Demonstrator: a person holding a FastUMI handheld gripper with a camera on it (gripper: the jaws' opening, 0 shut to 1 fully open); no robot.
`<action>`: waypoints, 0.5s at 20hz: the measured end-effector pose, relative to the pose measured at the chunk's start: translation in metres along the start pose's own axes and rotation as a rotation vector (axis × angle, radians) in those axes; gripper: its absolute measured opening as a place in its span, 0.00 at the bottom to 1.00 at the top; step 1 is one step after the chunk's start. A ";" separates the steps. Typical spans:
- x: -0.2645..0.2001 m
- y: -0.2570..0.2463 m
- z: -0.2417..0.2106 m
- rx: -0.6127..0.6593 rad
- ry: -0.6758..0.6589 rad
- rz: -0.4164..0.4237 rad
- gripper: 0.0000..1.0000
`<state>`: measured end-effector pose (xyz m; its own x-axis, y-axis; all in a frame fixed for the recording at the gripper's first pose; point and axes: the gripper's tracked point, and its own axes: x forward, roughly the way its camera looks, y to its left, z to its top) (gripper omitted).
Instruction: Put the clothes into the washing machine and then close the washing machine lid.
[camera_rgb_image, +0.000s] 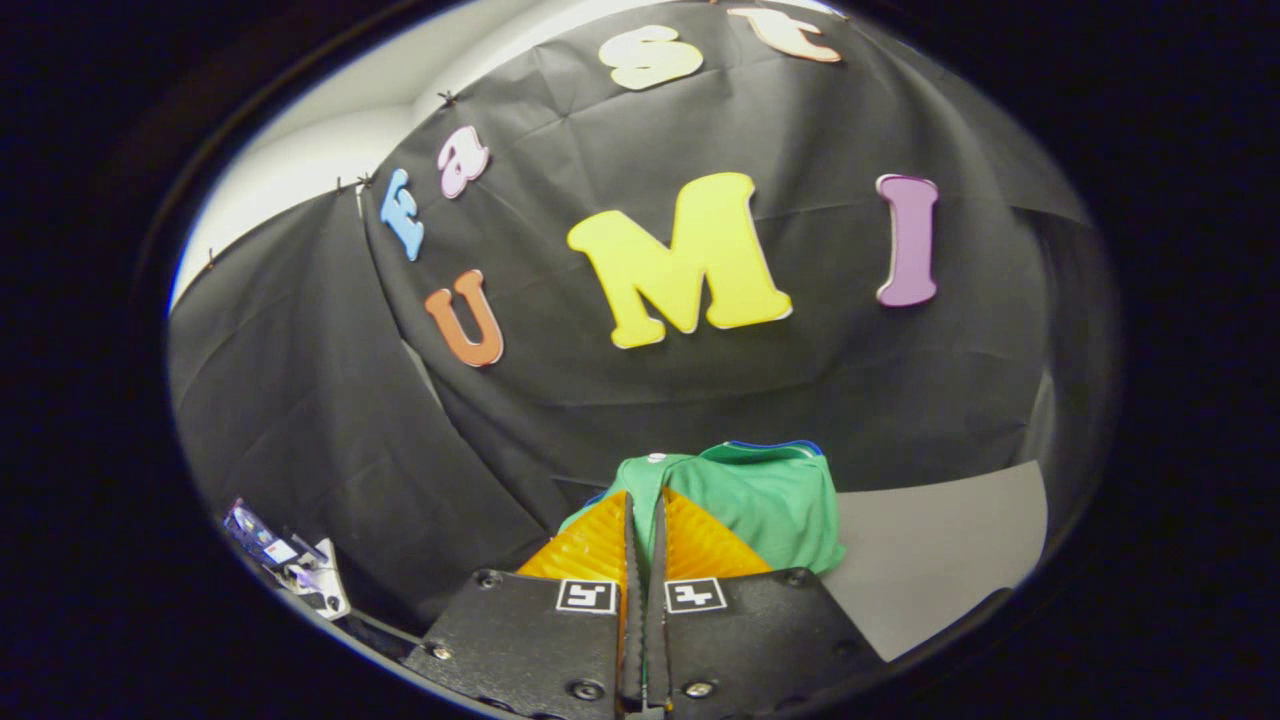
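Note:
My gripper (645, 500) has its two orange ribbed fingers (590, 545) pressed almost together. A green garment (770, 500) with a blue trim along its top edge is pinched between their tips. The cloth bunches over the fingertips and hangs down to the right of the right finger, lifted off the surface below. Its lower part is hidden behind the fingers.
A flat grey surface (940, 555) lies below and to the right of the garment. A small white and blue device (290, 565) sits low to the left of the fingers. The booth's black cloth wall stands close ahead.

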<state>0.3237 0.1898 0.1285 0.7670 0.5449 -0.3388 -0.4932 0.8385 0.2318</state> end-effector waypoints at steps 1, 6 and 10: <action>0.007 0.009 0.002 -0.007 0.004 0.018 0.05; 0.045 0.048 -0.006 -0.035 0.037 0.075 0.05; 0.084 0.058 -0.039 -0.051 0.115 0.079 0.05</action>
<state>0.3439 0.2846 0.0779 0.6747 0.6040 -0.4242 -0.5722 0.7911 0.2163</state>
